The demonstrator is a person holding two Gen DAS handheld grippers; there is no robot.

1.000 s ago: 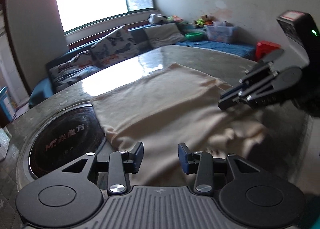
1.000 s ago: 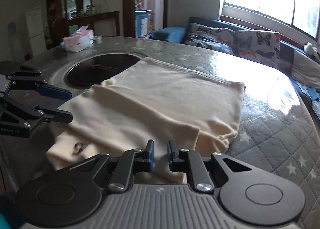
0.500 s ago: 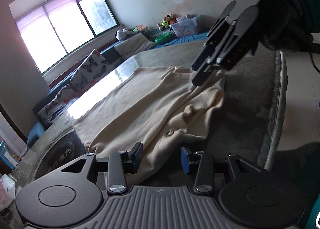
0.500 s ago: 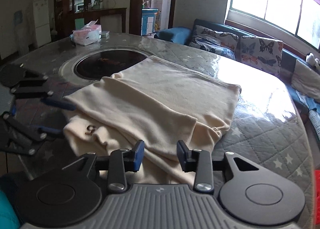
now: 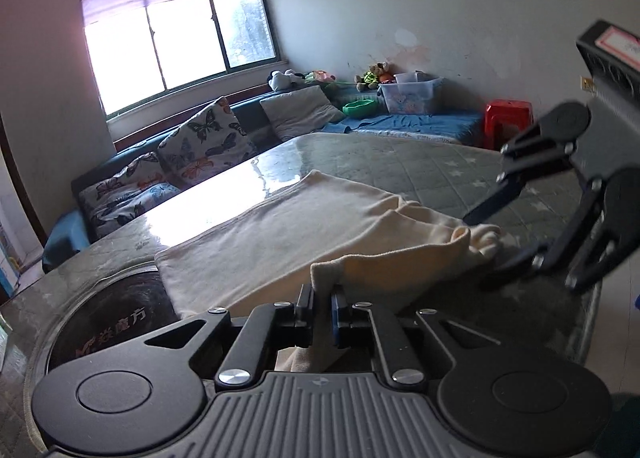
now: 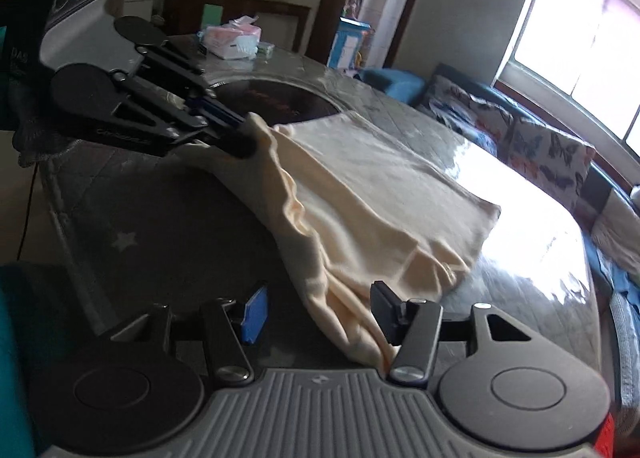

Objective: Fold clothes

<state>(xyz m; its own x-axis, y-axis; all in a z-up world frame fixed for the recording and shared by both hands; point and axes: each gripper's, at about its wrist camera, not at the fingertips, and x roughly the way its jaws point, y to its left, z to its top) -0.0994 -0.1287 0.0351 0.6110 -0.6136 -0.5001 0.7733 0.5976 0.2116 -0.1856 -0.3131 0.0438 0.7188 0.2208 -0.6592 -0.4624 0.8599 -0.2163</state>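
A cream garment [image 5: 280, 234] lies folded over on the quilted table top [image 5: 420, 165]. My left gripper [image 5: 322, 310] is shut on the garment's near edge, and cloth bunches up between its fingers. The right wrist view shows that gripper [image 6: 244, 133] holding a corner of the garment [image 6: 380, 193] lifted above the table. My right gripper [image 6: 320, 314] is wide open, with a hanging fold of cloth between its spread fingers. In the left wrist view the right gripper [image 5: 492, 242] sits open around the garment's other near corner.
A round black cooktop [image 5: 116, 322] is set into the table beside the garment. A tissue box [image 6: 234, 39] stands at the table's far side. A sofa with butterfly cushions [image 5: 200, 141] and a red stool [image 5: 508, 113] lie beyond the table edge.
My left gripper went from open to shut on the garment's near edge and raised it. My right gripper opened wider and dropped to the other corner, cloth now between its fingers.
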